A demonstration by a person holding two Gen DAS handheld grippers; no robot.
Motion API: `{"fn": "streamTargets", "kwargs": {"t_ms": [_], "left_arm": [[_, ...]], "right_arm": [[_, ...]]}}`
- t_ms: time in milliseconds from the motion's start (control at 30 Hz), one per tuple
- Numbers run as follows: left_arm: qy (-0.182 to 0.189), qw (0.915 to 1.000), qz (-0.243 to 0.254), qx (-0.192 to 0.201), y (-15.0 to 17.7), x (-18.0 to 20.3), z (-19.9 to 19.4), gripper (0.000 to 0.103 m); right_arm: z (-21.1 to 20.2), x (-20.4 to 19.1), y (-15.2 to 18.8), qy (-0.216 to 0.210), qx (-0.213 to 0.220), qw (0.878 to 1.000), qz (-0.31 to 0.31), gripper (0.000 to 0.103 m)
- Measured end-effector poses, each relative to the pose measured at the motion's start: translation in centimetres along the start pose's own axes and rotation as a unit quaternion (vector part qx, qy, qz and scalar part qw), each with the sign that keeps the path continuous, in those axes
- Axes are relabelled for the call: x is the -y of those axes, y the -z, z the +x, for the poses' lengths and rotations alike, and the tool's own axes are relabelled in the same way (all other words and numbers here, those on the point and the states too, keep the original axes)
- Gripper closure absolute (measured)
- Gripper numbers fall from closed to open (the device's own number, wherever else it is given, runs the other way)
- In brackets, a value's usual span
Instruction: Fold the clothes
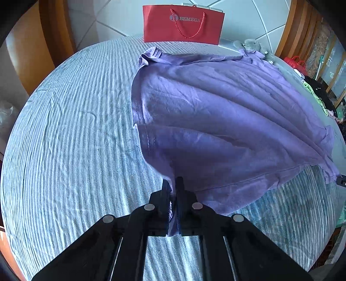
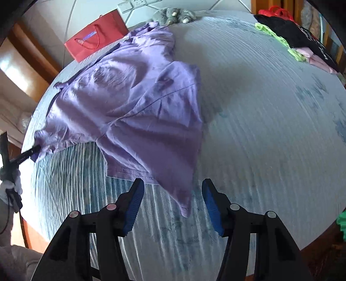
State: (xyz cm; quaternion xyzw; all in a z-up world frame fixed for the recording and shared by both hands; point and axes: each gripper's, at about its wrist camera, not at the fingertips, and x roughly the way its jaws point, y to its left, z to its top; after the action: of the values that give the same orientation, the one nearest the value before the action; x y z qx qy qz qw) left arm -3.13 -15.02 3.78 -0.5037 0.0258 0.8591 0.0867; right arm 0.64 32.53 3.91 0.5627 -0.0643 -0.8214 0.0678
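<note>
Left wrist view shows the wrinkled purple cotton T-shirt [image 1: 216, 112] spread over the blue-and-white striped bedspread [image 1: 71, 134], its near corner bunched up and pinched in the left gripper [image 1: 173, 183], whose jaws are closed tight on the cloth. From that pinch the shirt fans away toward the red paper gift bag [image 1: 183, 23] standing at the far edge of the bed.

In the right wrist view the same shirt [image 2: 129, 103] lies mostly on the left half of the bed, with its long axis running from the gift bag [image 2: 97, 39] down toward the camera. One pointed corner of the shirt hangs down between the right gripper [image 2: 173, 194] jaws, which stand wide apart and hold nothing; the blue pads sit on either side of the corner without touching it. At the left edge of this view the left gripper [image 2: 32, 151] tugs the shirt's other lower corner off the bed.

The right gripper is plainly the nearer one to the free corner, which lies straight ahead of it, so closing there looks like the natural next move.

A pile of black, green and pink clothes [image 2: 298, 41] rests well to the right of the shirt, and a grey plush toy [image 2: 173, 15] sits beyond its collar end.
</note>
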Motion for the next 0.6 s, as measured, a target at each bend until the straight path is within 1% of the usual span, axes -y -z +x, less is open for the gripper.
{"fn": "streamTargets", "kwargs": {"t_ms": [33, 67, 100, 200, 300, 433, 533, 600], "left_arm": [[0.002, 1.0, 0.0, 0.009, 0.2, 0.1, -0.6, 0.1], [0.005, 0.9998, -0.003, 0.018, 0.4, 0.1, -1.3, 0.1], [0.011, 0.9995, -0.011, 0.027, 0.6, -0.1, -2.1, 0.1], [0.019, 0.9984, -0.024, 0.048, 1.3, -0.7, -4.3, 0.1], [0.02, 0.9982, -0.028, 0.049, 1.8, -1.2, -5.0, 0.1], [0.014, 0.9983, -0.038, 0.041, 3.0, -2.0, -5.9, 0.1], [0.014, 0.9984, -0.041, 0.037, 4.3, -2.5, -7.3, 0.1], [0.012, 0.9986, -0.041, 0.032, 5.0, -2.8, -7.9, 0.1]], "right_arm": [[0.2, -0.3, 0.0, 0.011, 0.0, 1.0, -0.006, 0.066], [-0.1, -0.3, 0.0, 0.001, 0.005, 1.0, -0.001, 0.095], [-0.5, 0.0, 0.1, -0.019, 0.007, 1.0, 0.018, 0.1], [-2.4, 1.0, 0.8, -0.067, 0.017, 0.996, 0.056, 0.1], [-3.8, 1.7, 1.8, -0.101, 0.014, 0.991, 0.085, 0.1], [-4.6, 1.0, 2.6, -0.127, 0.001, 0.988, 0.092, 0.1], [-5.2, 0.0, 3.5, -0.139, -0.017, 0.986, 0.088, 0.1], [-5.5, -0.2, 4.1, -0.144, -0.027, 0.984, 0.097, 0.1]]}}
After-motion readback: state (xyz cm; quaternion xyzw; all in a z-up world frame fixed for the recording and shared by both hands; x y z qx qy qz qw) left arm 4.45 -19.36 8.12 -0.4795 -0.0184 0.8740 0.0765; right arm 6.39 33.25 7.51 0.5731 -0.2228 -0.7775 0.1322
